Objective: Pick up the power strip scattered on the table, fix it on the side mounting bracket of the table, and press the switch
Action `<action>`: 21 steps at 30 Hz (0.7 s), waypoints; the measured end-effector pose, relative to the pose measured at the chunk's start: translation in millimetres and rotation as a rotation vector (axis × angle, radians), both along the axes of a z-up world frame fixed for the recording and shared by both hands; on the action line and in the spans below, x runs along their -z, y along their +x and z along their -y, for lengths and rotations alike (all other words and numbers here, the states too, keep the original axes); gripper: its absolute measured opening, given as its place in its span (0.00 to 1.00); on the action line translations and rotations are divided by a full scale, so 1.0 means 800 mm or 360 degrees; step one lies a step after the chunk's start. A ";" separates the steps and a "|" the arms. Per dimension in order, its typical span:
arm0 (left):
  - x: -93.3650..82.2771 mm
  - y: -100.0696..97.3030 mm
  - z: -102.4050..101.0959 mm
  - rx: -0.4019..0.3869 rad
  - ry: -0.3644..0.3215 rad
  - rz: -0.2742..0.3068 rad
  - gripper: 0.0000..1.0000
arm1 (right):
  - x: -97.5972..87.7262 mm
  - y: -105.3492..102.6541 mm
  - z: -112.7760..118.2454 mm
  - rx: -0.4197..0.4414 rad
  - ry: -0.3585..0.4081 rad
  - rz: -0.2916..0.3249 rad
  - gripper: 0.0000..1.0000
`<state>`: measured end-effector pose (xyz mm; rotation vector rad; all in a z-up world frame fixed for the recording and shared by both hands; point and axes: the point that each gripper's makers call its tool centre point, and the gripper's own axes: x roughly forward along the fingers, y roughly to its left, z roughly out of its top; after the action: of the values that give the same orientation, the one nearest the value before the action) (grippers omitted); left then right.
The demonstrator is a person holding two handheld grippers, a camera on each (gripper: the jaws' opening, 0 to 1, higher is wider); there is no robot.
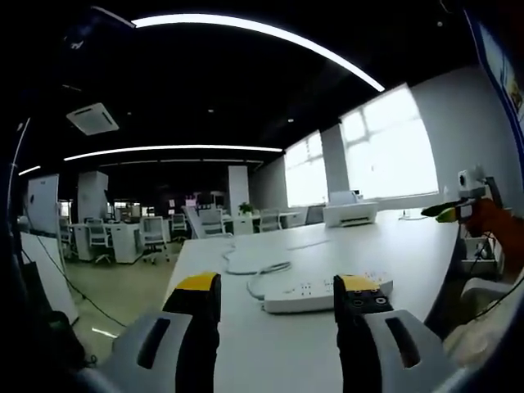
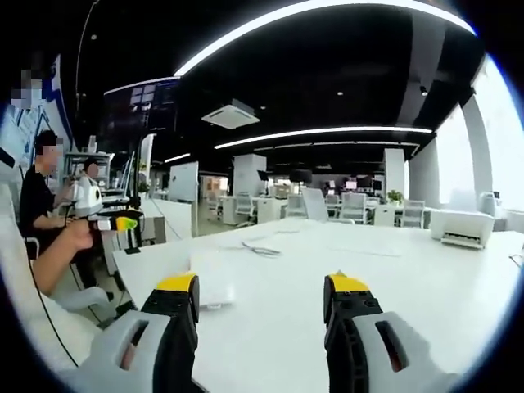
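In the left gripper view my left gripper (image 1: 278, 307) sits low over the large white table (image 1: 385, 246). Its two black, yellow-tipped jaws stand well apart with nothing between them. Just beyond the jaw tips lies the long white plastic power strip (image 1: 315, 293), flat on the table top; its right end is partly hidden behind the right jaw, and I cannot tell whether jaw and strip touch. A thin white cable (image 1: 260, 272) curls across the table from the strip's left end toward the far edge. Farther back on the same surface stands a white box-shaped printer (image 1: 350, 213). At the right edge of this view a second yellow-tipped handheld gripper (image 1: 452, 211) is held up by a person's hand in an orange sleeve. Beyond the table are grey office chairs (image 1: 154, 233) and bright windows (image 1: 385, 155).

In the right gripper view my right gripper (image 2: 262, 307) also has its jaws spread wide, empty. Just beyond the left jaw tip rests a flat white rectangular object (image 2: 214, 291) on the table; I cannot identify it. Farther left, a seated person in dark clothing (image 2: 37, 205) is visible, and the other yellow-tipped gripper (image 2: 115, 223) is held by a hand there.
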<state>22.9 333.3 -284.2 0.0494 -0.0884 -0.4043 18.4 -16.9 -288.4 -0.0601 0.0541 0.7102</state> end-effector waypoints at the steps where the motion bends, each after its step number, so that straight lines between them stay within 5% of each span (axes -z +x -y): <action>1: 0.000 0.000 0.001 0.0001 0.0001 -0.0002 0.60 | 0.001 0.000 -0.002 -0.0009 -0.0007 -0.0004 0.57; 21: 0.003 0.001 0.004 0.0022 0.0002 -0.0005 0.59 | 0.024 -0.005 -0.048 -0.0165 -0.0089 -0.0054 0.58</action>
<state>23.8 330.3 -286.3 0.0491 -0.0854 -0.4181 14.2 21.5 -307.4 -0.1051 0.1042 0.8132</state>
